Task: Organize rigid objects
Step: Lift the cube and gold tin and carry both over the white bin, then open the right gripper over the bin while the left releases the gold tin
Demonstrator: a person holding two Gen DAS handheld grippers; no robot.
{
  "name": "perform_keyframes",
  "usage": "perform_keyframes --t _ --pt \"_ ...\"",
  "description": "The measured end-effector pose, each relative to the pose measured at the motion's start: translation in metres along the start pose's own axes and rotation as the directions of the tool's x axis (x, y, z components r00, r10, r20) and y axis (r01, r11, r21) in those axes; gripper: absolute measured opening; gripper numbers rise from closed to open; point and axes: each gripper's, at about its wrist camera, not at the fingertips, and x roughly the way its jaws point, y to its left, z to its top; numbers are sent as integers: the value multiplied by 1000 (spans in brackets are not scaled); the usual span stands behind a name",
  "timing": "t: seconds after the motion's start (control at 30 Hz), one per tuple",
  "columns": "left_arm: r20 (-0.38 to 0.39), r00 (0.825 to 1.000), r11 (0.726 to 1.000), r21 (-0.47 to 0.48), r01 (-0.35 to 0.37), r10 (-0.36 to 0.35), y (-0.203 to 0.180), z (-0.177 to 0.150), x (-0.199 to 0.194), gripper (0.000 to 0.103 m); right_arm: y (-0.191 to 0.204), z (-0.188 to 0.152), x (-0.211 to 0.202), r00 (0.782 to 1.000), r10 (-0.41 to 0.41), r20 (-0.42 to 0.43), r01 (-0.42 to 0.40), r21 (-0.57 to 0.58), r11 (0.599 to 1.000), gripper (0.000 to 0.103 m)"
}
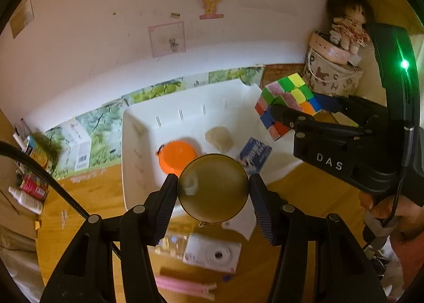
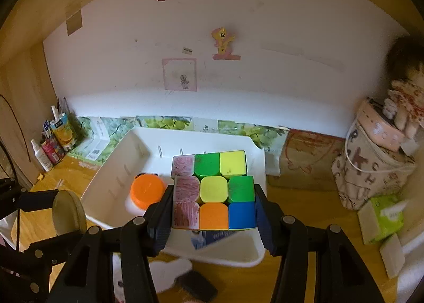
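My left gripper (image 1: 213,189) is shut on a round gold tin (image 1: 213,187) and holds it above the near edge of the white tray (image 1: 137,144). My right gripper (image 2: 214,207) is shut on a colourful puzzle cube (image 2: 214,189) and holds it over the tray (image 2: 111,170). The cube (image 1: 287,103) and right gripper also show at the right of the left wrist view, and the tin (image 2: 69,213) shows at the left of the right wrist view. In the tray lie an orange lid (image 1: 176,157), a beige lump (image 1: 220,138) and a blue card (image 1: 254,154).
A white toy camera (image 1: 212,252) and a pink strip (image 1: 185,287) lie on the wooden desk near me. Bottles and cartons (image 2: 53,144) stand at the far left. A fabric basket (image 2: 371,168) with a doll stands right, with a green tissue pack (image 2: 381,218) beside it.
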Motion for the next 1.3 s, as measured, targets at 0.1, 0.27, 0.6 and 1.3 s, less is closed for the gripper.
perform_keyframes --t 0.1,0.27,0.6,1.3 --pt "17 1000 1000 -14 7 -7 7 8 12 59 -3 4 16 1000 14 9 -14 3 1000 56" --pt "55 998 1000 -23 18 -16 17 16 32 59 -7 1 37 999 37 25 -37 19 999 56" --pt "117 993 997 -70 39 -30 33 14 65 59 -23 -6 68 996 78 30 -81 86 993 56" --pt "113 994 993 -117 17 -4 44 19 64 74 -15 -2 63 992 111 63 -115 69 991 68"
